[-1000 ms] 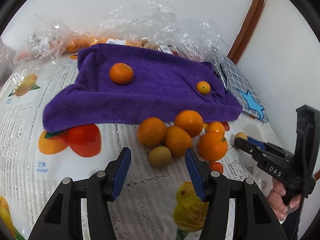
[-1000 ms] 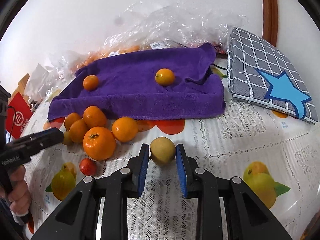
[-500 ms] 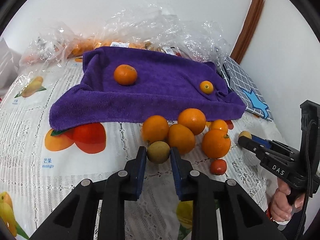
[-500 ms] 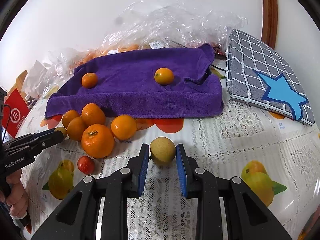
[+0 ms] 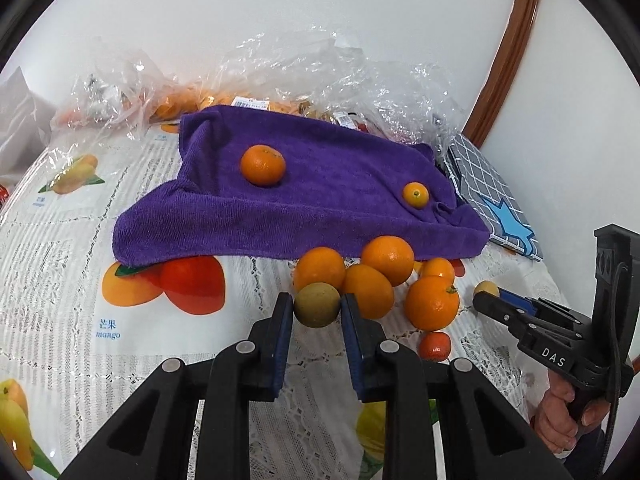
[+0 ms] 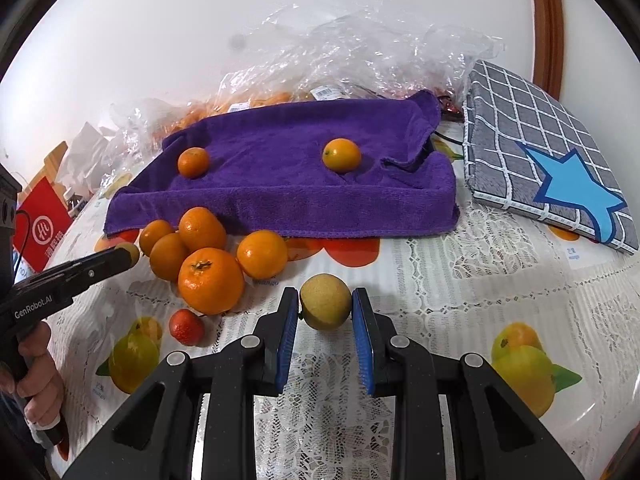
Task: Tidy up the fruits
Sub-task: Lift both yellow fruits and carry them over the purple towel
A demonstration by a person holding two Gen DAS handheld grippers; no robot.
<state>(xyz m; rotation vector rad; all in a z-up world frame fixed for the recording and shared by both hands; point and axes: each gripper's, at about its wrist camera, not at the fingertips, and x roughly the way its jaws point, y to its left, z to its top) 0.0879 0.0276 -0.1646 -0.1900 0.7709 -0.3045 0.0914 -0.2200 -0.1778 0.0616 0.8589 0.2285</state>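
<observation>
My left gripper (image 5: 317,312) has its blue ribbed jaws closed on a small, round, dull greenish-brown fruit (image 5: 317,305), matte and slightly rough, which sits at the near edge of a heap of oranges (image 5: 387,260). The jaws have just been closing, and the fruit is pinched between them. My right gripper (image 6: 325,309) has its jaws clamped on a second round fruit, a pale yellow-green one (image 6: 325,301) with a finely pebbled skin, standing apart from the heap on the desk (image 6: 460,280). The desk wears a white lace-patterned cloth printed with glossy fruit pictures. The oranges are smooth and shiny; the largest (image 6: 211,280) shows a green stem scar, and a tiny red fruit (image 6: 186,326) lies just beside it. Behind them, a plush purple towel (image 6: 288,184) drapes over a raised shape, carrying two small oranges well apart. Crinkled clear plastic bags (image 6: 360,52) lie behind the towel, and a grey checked cushion with a blue star (image 6: 540,152) lies to its right.
</observation>
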